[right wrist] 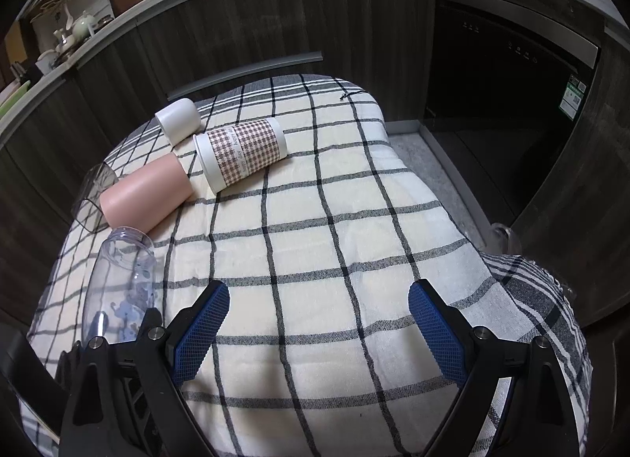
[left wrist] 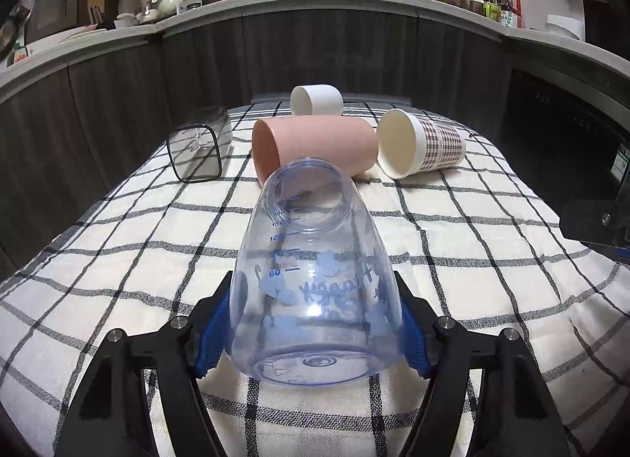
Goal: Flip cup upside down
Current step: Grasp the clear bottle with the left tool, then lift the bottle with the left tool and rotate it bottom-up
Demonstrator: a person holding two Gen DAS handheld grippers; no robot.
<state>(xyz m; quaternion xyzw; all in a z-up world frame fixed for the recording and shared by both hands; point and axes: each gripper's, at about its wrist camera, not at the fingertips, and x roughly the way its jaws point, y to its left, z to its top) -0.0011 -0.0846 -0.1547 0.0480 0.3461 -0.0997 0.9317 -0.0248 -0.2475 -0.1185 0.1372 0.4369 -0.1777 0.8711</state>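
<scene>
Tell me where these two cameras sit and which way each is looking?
Left wrist view: on the left gripper, looking forward along its fingers, which clamp the clear blue cup; beyond lie the pink cup and the kitchen counter.
Right wrist view: on the right gripper, looking down over the checked cloth; its fingers stand wide apart, holding nothing.
Shared: both show the clear blue cup, pink cup, houndstooth cup, white cup and cloth.
</scene>
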